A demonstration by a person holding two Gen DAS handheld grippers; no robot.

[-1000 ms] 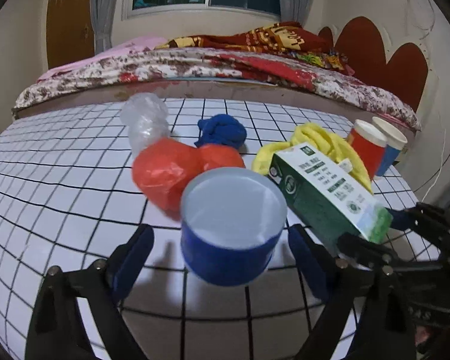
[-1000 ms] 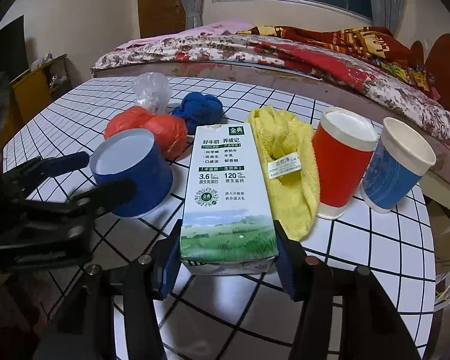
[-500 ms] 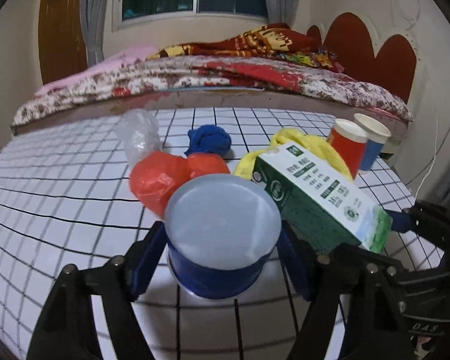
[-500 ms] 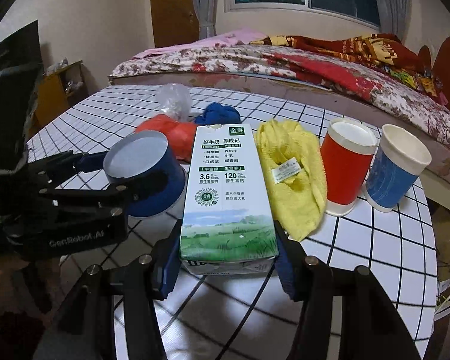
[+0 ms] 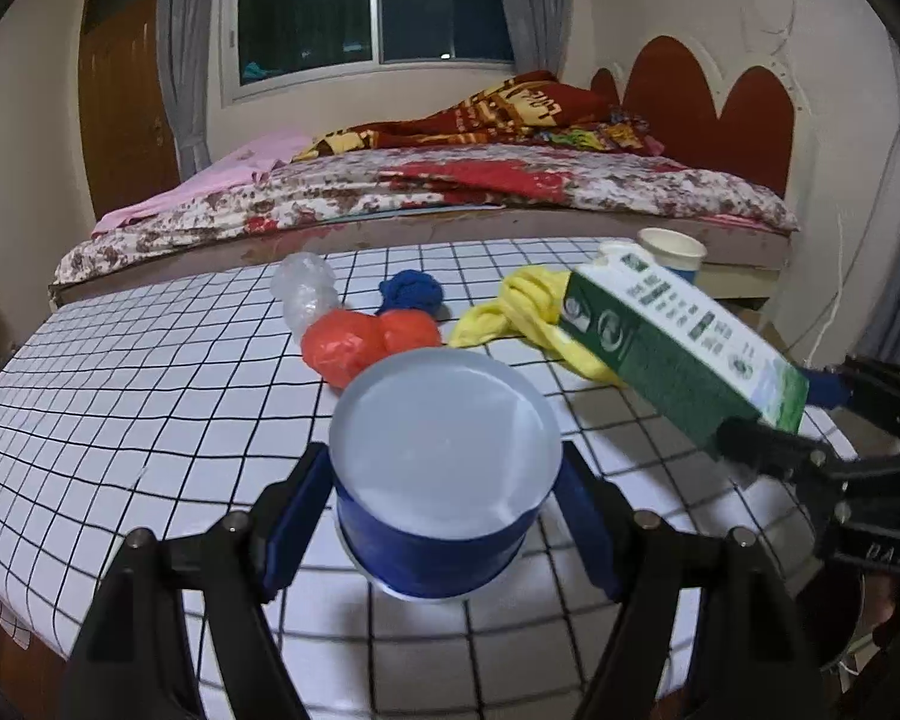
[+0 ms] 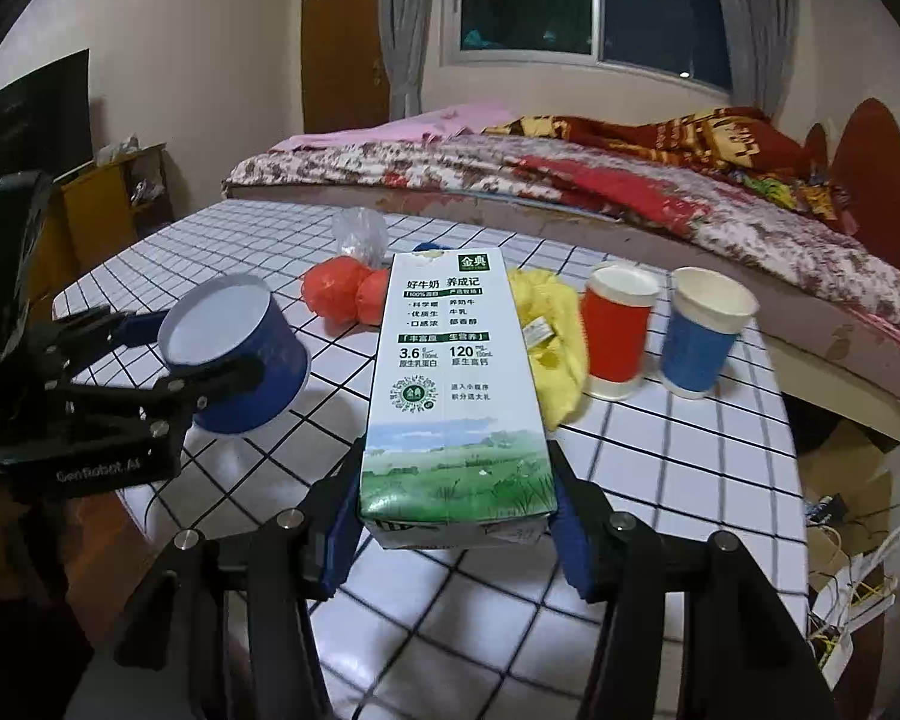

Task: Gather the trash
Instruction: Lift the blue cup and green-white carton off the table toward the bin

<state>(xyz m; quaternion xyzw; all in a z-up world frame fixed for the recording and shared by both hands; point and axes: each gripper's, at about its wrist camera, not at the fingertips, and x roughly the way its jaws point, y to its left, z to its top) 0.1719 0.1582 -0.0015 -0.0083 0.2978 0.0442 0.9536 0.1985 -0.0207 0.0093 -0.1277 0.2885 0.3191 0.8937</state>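
**Trash on the grid table: both grippers loaded**

Left wrist view. My left gripper (image 5: 444,516) is closed on the blue cup (image 5: 441,474), pads pressed to either side, bottom facing me, raised off the grid table (image 5: 150,372). Beyond the cup: orange bag (image 5: 369,342), clear bag (image 5: 306,294), blue cloth (image 5: 411,291). Right of the cup: yellow cloth (image 5: 534,315) and the milk carton (image 5: 684,348), tilted, in my right gripper (image 5: 810,414).

Right wrist view. My right gripper (image 6: 453,525) is closed on the milk carton (image 6: 453,384), clamped at its near end and lifted clear of the table (image 6: 690,462). Left of the carton: the blue cup (image 6: 234,354) in my left gripper (image 6: 192,354). Behind the carton: orange bag (image 6: 342,294), clear bag (image 6: 360,234). Right of the carton: yellow cloth (image 6: 552,330), then a red cup (image 6: 618,330) and a second blue cup (image 6: 705,333), both upright.
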